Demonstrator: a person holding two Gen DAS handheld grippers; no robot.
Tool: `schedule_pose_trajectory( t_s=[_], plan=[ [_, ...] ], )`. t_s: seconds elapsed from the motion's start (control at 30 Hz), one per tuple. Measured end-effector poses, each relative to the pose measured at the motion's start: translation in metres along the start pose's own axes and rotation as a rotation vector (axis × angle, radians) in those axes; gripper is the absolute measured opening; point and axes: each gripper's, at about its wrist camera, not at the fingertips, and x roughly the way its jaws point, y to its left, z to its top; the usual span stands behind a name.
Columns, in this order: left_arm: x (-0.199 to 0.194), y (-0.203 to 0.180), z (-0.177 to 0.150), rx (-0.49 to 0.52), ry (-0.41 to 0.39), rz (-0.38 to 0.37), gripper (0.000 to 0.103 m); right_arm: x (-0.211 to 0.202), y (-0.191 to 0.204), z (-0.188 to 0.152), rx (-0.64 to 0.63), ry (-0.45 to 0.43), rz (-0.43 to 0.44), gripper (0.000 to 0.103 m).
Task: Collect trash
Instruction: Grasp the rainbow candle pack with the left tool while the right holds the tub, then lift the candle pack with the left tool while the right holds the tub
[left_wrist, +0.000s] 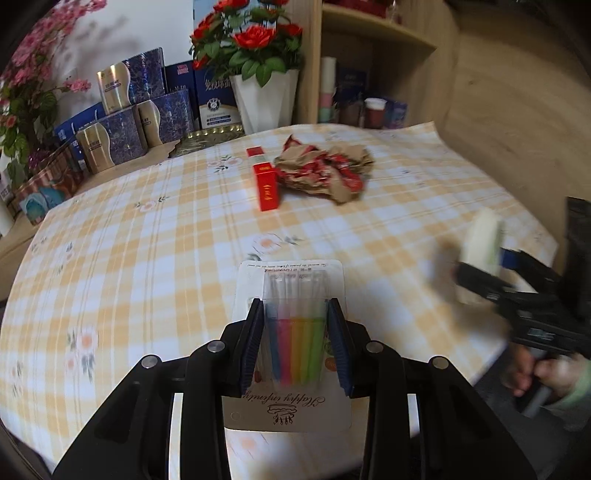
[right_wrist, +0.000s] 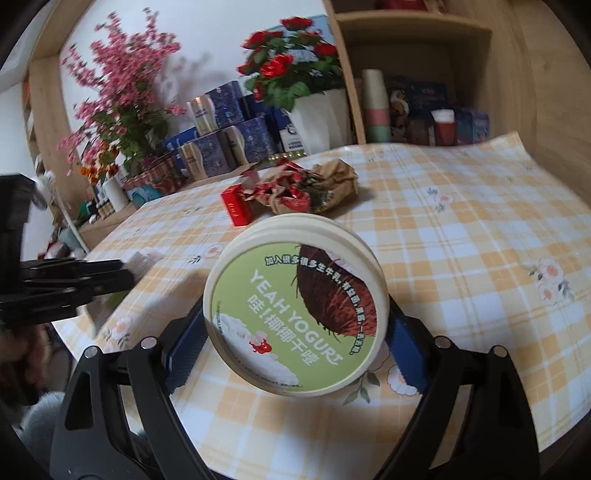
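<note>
The left gripper (left_wrist: 295, 314) pinches a light, bendy candle blister pack (left_wrist: 291, 325) across its plastic bubble, while the right gripper (right_wrist: 295, 332) spans a stiff, slick yogurt tub (right_wrist: 295, 314); crumpled wrappers (left_wrist: 325, 173) lie at twelve o'clock.

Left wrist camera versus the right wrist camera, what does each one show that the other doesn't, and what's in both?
Only the left wrist view shows the candle pack with coloured candles, clamped in the left gripper. Only the right wrist view shows the printed lid of the yogurt tub, clamped in the right gripper; in the left view that tub is a blur. Both show the red box beside the crumpled wrapper on the checked tablecloth, and the red flowers.
</note>
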Motion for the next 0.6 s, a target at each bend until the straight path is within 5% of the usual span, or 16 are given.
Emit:
schedule_pose_trajectory(
  t_s=[0.27,0.6],
  plan=[
    [-0.043,-0.023,-0.045,-0.089,0.010,-0.079,0.034,-0.038,0.033,-0.006,-0.117,-0.044,-0.005,0.087],
    [-0.062,-0.069,-0.091,-0.014,0.047,-0.133,0.034,-0.107,0.024,-0.031,-0.073,-0.038,-0.059,0.087]
  ],
)
